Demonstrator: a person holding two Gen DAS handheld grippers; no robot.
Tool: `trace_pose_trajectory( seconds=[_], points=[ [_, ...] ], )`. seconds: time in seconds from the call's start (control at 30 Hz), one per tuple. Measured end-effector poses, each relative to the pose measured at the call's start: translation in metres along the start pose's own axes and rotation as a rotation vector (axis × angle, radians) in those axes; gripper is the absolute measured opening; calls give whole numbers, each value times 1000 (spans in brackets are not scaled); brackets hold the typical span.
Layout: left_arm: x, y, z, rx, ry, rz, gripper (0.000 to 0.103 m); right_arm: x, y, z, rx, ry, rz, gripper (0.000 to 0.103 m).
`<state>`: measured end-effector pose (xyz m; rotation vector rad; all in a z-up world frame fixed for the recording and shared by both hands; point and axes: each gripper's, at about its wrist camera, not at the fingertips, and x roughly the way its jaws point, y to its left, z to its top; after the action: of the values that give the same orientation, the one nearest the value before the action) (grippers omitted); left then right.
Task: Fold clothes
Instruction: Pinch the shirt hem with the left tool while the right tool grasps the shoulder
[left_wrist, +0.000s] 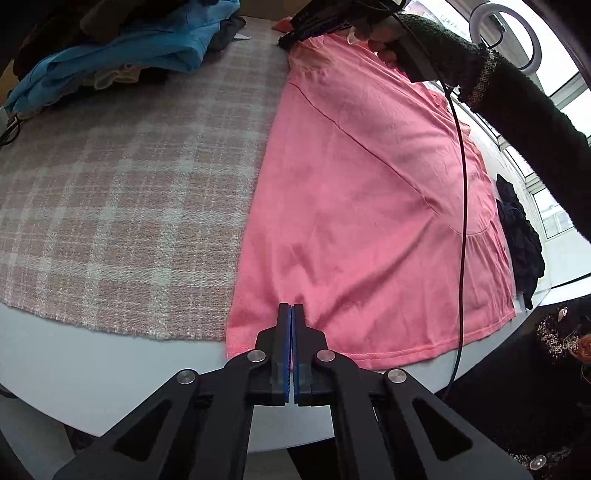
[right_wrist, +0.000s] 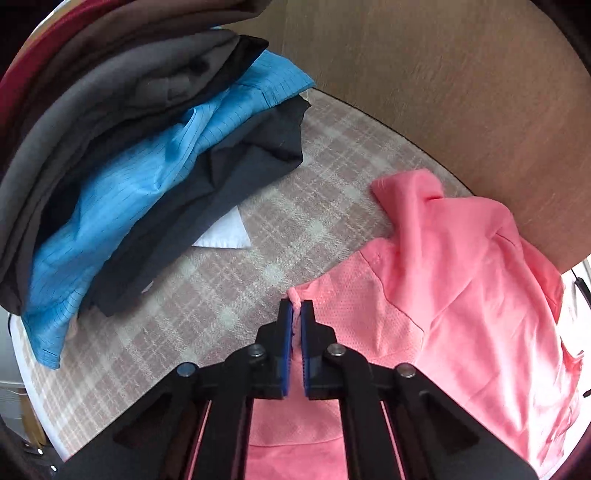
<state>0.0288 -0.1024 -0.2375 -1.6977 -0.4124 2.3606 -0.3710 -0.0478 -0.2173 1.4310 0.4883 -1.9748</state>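
pink shirt pinched at both ends, ready to fold

left wrist view: the pink shirt (left_wrist: 369, 206) lies flat on the plaid cloth (left_wrist: 122, 206), filling the 1 to 3 o'clock side. the left gripper (left_wrist: 291, 314) is clenched on its hem at 6 o'clock. lift both ends together, keeping the edge taut.

right wrist view: the right gripper (right_wrist: 295, 314) grasps a shirt corner at 6 o'clock; the folded pile (right_wrist: 147, 147) sits at 10 o'clock. steer clear of it, i judge.

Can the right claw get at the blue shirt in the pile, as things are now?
Probably not at once. The right claw is shut on the pink shirt, so it must first let go. Past that, only bare checked cloth lies before the blue shirt.
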Motion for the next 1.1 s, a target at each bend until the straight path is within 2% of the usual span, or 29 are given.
trace_pose_trajectory(
  seconds=[0.13,0.3,0.5,0.6,0.67,0.73,0.77,0.8,0.83,0.9,0.97,1.03,1.07,1.1],
  points=[
    [-14,2,-3,14,-28,-25,0,-7,-7,8,75,-8,63,4],
    [-14,16,3,12,-8,-5,0,-3,-7,17,86,11,42,4],
    [-23,26,-2,-8,-40,4,0,-8,-31,29,219,-41,114,4],
    [-18,33,-1,-69,-26,-48,0,2,-31,30,220,-7,104,4],
    [-15,28,2,-59,-20,-38,0,5,-27,29,211,0,89,4],
    [-12,22,5,-29,-13,-14,11,6,-23,30,199,-1,74,4],
    [-11,20,7,-17,-9,-1,24,6,-21,32,197,2,71,4],
    [-11,21,7,-11,-6,4,31,6,-20,34,196,6,69,4],
    [-11,23,7,-12,-6,6,31,6,-19,37,193,11,67,4],
    [-8,24,10,-17,1,1,31,5,-18,40,191,19,62,4],
    [-2,22,14,-3,14,32,31,4,-20,43,192,17,68,4],
    [0,17,16,30,6,51,27,3,-22,43,194,14,72,4],
    [2,16,15,38,12,50,10,2,-23,44,196,12,75,4],
    [5,15,15,44,20,47,0,0,-24,41,199,9,77,4]
  ],
)
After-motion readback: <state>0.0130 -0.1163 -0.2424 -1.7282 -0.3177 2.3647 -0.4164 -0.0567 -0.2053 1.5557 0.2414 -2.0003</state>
